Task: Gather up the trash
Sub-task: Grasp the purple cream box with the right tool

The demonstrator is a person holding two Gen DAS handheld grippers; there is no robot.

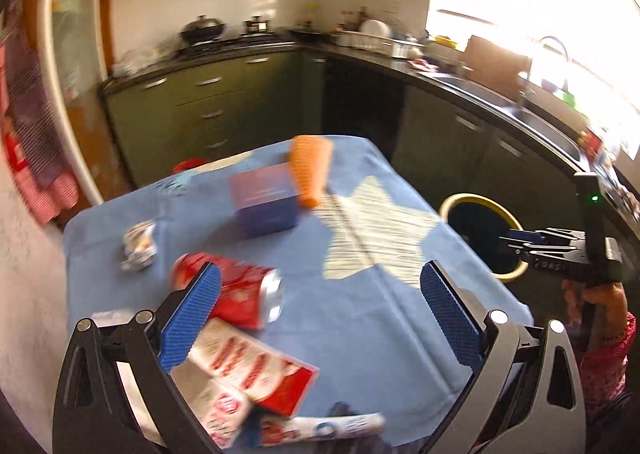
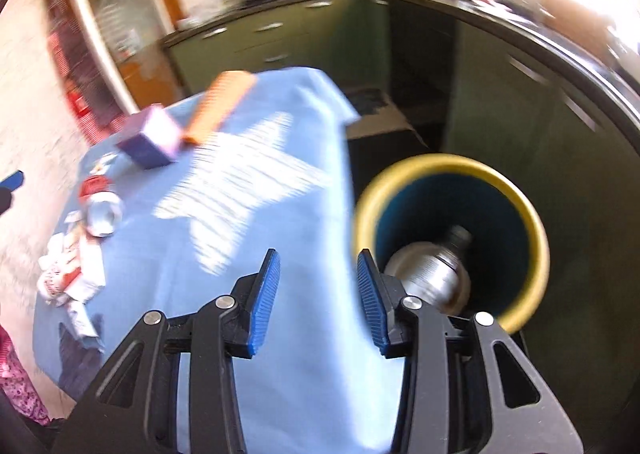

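binned: silver can (image 2: pixel 430 278) lay inside yellow-rimmed bin (image 2: pixel 532 222)
left on table: red can (image 1: pixel 240 294), crumpled wrappers (image 1: pixel 248 374), foil wad (image 1: pixel 138 246)
left gripper (image 1: pixel 320 318): gaped wide, empty
right gripper (image 2: pixel 318 298): partly apart, empty

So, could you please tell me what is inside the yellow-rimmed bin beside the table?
One silver metal can lies inside the yellow-rimmed round bin. The right tongs cover the can's lower edge and part of the bin's floor, so anything there stays unseen.
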